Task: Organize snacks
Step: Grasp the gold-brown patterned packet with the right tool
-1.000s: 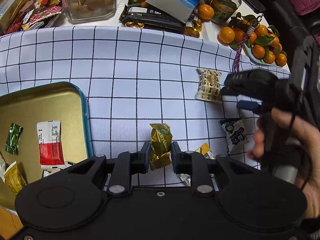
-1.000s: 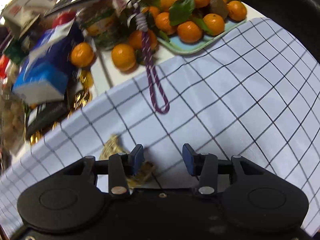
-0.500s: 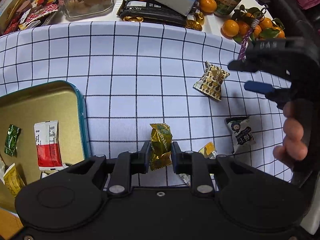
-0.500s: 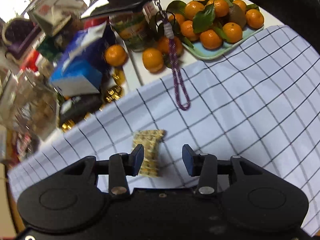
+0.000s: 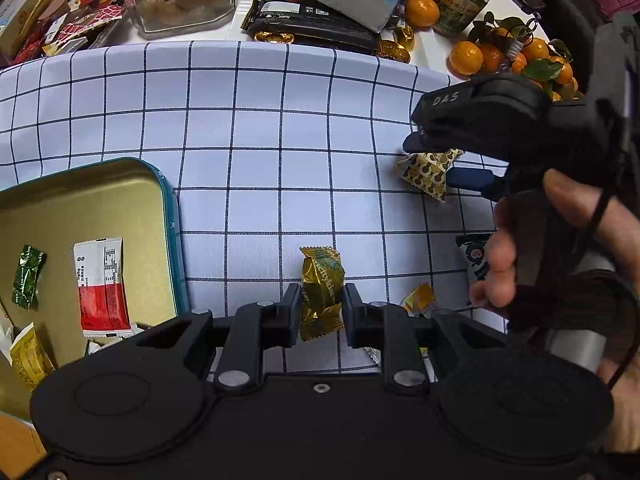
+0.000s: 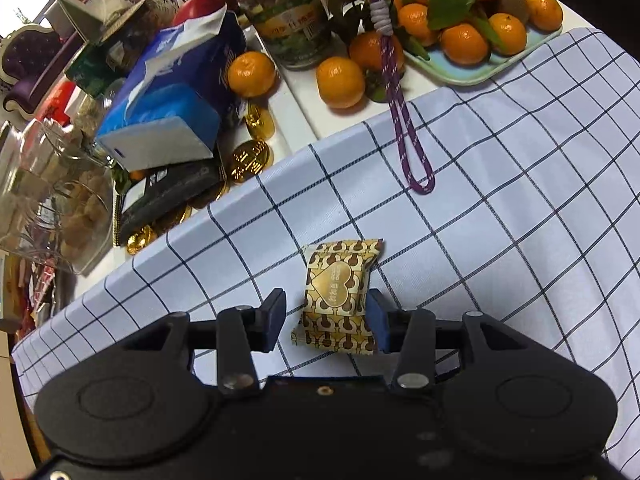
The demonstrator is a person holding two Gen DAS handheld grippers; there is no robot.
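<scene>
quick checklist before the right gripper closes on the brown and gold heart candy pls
1. Heart candy sits between the right gripper fingers: ok.
2. Pads pressing it: not ok, a gap shows on the left side.
3. Candy flat on the checked cloth: ok.
4. Purple cord clear of the jaws: ok.
5. Left gripper shut on the gold candy: ok.
6. Room in the tin tray: ok, bare floor shows.
</scene>
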